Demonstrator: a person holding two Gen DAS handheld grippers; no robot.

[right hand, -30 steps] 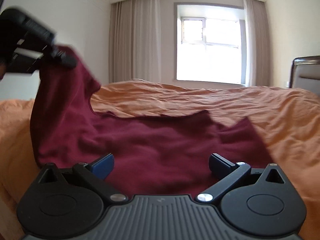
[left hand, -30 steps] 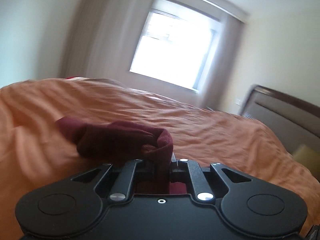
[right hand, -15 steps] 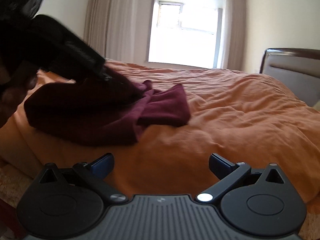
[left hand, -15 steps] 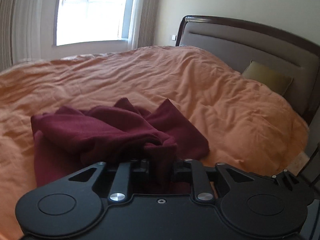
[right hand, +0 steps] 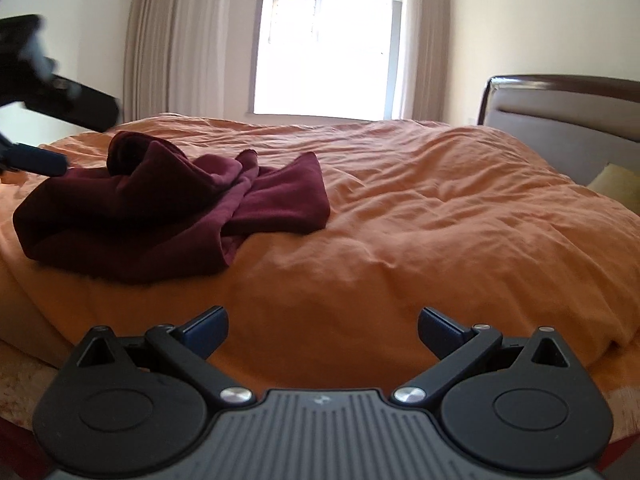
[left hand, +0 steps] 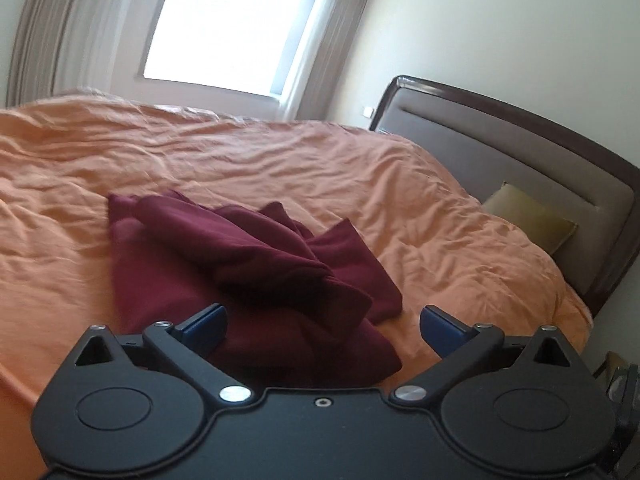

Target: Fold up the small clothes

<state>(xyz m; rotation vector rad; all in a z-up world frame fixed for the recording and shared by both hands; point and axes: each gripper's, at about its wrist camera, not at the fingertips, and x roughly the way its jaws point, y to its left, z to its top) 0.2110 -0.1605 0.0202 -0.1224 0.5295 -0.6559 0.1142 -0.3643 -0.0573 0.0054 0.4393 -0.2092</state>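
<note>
Left gripper point(left hand: 322, 322) spread wide and empty, jaws apart, hovering just above the near edge of the dark red garment point(left hand: 248, 276) without touching it. Right gripper point(right hand: 322, 330) also spread wide and empty, held well apart from the cloth, low at the near side of the bed, pointing over bare orange bedcover point(right hand: 420, 216). In the right wrist view the left gripper point(right hand: 48, 160) seen blurred at the far left edge, close beside the heap. Garment lying crumpled in the near left part of the bed — several layers thrown over each other, one flap pointing to the right, a rolled lump at the far left end. Not yet any clean fold to see; probably the step in hand is to open the heap flat again before folding. To do this well: best to search first for a true edge or corner, not a middle bulge, and to pinch only one layer. Good to take two corners of the same side, one in each gripper, then lift and pull gently apart — so the cloth hangs straight and can be laid down smooth. Soft bedcover below, easy to pinch by mistake together with the garment. Farther away, the headboard point(left hand: 520, 160) on the right with a yellowish pillow point(left hand: 528, 224) against it, and the bright window point(right hand: 324, 52) with curtains behind.
</note>
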